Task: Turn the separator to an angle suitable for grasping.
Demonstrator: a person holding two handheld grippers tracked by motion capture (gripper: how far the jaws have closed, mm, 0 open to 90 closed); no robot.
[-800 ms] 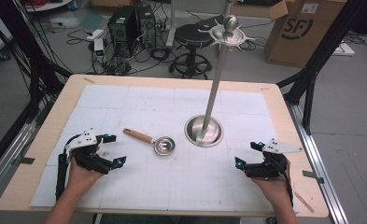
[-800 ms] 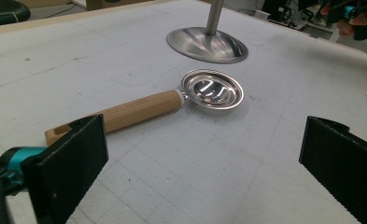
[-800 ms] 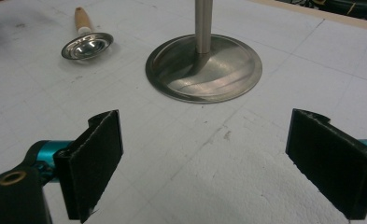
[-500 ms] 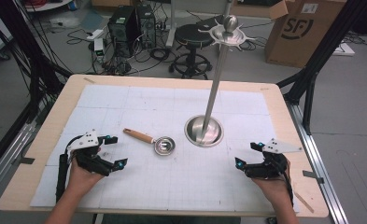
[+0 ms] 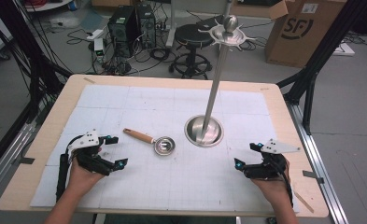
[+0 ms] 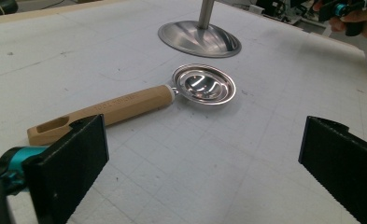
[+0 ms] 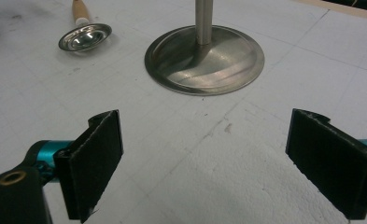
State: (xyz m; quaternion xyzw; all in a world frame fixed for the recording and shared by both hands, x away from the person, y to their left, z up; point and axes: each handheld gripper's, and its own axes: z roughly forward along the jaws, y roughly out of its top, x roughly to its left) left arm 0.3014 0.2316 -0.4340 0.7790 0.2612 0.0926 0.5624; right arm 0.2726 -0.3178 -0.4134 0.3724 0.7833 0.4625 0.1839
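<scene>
left gripper rests at the mat's 8 o'clock, jaws wide apart and empty — the scoop lies just beyond at its 2 o'clock, wooden handle toward it. right gripper sits at 4 o'clock, also gaping and empty, facing the stand's steel base.
</scene>
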